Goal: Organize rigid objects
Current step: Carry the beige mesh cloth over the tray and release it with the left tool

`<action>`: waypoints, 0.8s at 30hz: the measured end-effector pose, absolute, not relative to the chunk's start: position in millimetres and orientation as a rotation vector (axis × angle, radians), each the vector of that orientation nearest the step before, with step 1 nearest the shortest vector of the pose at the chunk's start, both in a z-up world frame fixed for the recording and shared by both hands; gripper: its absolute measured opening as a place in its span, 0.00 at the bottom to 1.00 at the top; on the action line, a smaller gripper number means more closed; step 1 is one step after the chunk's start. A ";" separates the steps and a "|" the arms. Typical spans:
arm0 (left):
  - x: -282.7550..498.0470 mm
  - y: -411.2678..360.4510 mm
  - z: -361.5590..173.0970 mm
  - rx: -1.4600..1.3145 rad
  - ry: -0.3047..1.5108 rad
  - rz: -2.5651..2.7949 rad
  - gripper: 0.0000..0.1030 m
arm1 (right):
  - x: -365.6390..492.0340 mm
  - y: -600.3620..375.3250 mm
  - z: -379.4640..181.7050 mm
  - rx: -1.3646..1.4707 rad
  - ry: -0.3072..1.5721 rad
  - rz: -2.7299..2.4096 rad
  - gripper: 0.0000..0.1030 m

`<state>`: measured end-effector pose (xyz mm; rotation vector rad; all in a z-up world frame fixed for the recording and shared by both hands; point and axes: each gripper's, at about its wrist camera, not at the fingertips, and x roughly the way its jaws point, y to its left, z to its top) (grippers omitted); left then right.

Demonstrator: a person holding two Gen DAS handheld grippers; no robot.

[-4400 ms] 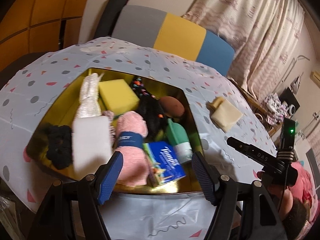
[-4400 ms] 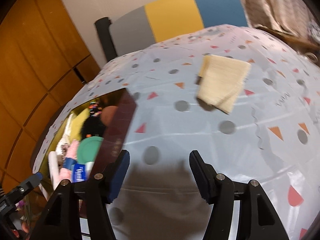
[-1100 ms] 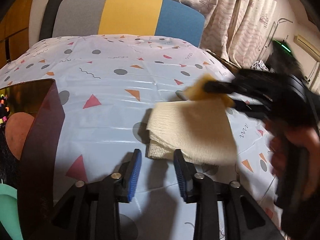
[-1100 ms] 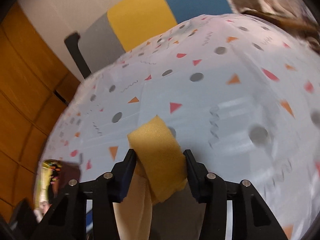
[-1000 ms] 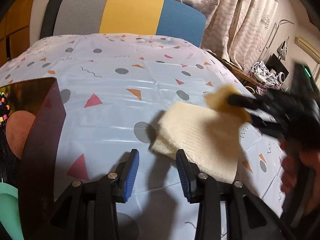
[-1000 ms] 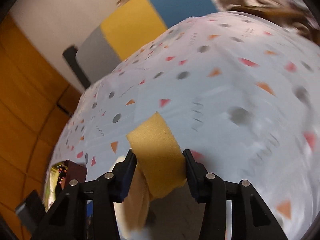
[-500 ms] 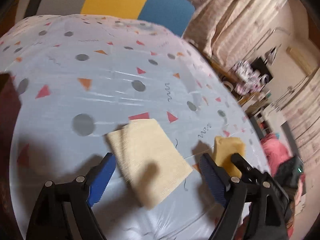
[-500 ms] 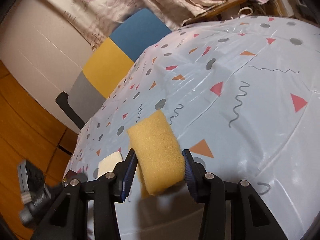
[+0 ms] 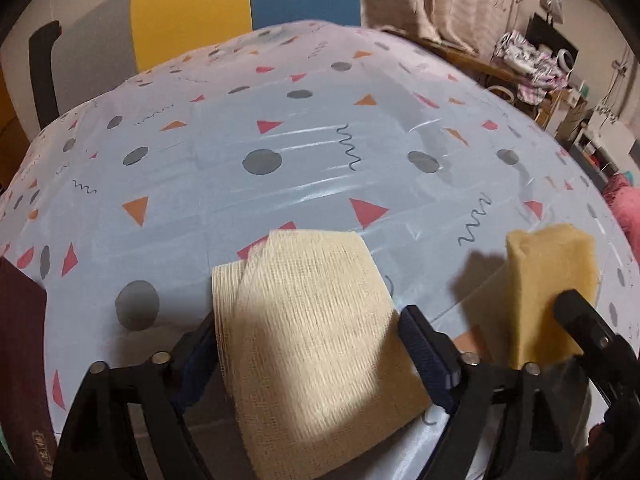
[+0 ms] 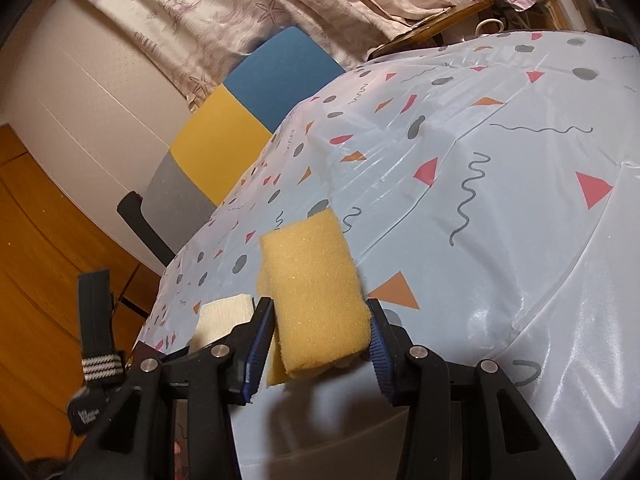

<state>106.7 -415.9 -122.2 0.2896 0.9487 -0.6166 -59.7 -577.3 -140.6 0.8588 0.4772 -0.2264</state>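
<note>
My right gripper (image 10: 322, 330) has its jaws pinching the soft yellow foam sponge (image 10: 314, 286), held low in the middle of the right view, just over the spotty blue worktop (image 10: 500, 200). My left gripper (image 9: 308, 356) has just been closing its jaws a little, but they are spread wide around the folded cream woven cloth (image 9: 316, 352) at the bottom of the left view. I think the squashy sponge could slip out, or the cloth could bunch up.

Table (image 9: 304, 168) covered in pale blue cloth with dots, triangles, squiggles. Behind it a chair (image 10: 240, 120) with grey, yellow, blue back panels. Pale patterned curtains (image 10: 280, 4) hang past it. Off-white wall (image 10: 80, 92), orange wood panelling (image 10: 40, 248). Cluttered shelves (image 9: 552, 68) in the dim far corner.
</note>
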 end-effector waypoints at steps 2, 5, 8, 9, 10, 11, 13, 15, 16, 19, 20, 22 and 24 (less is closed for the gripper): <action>103.8 -412.9 -119.0 0.286 0.934 -0.648 0.40 | -58.8 -577.2 -141.4 0.857 0.477 -0.221 0.45; 95.4 -409.7 -114.0 0.288 0.944 -0.712 0.14 | -58.3 -576.9 -142.0 0.855 0.479 -0.220 0.44; 87.0 -404.6 -109.9 0.287 0.933 -0.732 0.13 | -58.9 -577.2 -142.3 0.857 0.477 -0.221 0.43; 86.4 -399.6 -109.4 0.263 0.941 -0.736 0.13 | -59.2 -577.5 -142.7 0.859 0.476 -0.222 0.43; 86.1 -393.7 -109.1 0.233 0.952 -0.740 0.13 | -59.2 -577.7 -142.9 0.860 0.475 -0.222 0.43; 86.0 -386.1 -109.1 0.193 0.966 -0.745 0.13 | -59.2 -577.7 -143.0 0.860 0.475 -0.222 0.43; 85.5 -369.1 -108.0 0.116 0.984 -0.753 0.13 | -58.6 -577.5 -142.8 0.856 0.478 -0.225 0.43; 82.1 -354.1 -104.1 0.079 0.983 -0.750 0.13 | -58.2 -577.0 -142.5 0.852 0.480 -0.227 0.43; 79.4 -346.5 -101.3 0.065 0.978 -0.751 0.13 | -57.8 -577.0 -142.5 0.851 0.481 -0.228 0.43; 69.7 -326.5 -92.1 0.033 0.964 -0.759 0.13 | -57.7 -576.6 -142.3 0.847 0.484 -0.230 0.43; 66.4 -320.7 -89.2 0.025 0.959 -0.762 0.13 | -57.5 -576.4 -142.3 0.845 0.486 -0.232 0.43; 59.9 -308.3 -83.4 0.009 0.949 -0.769 0.13 | -57.1 -576.2 -142.3 0.843 0.488 -0.234 0.43; 53.4 -295.6 -77.7 -0.003 0.939 -0.774 0.13 | -57.1 -576.2 -142.5 0.842 0.489 -0.235 0.43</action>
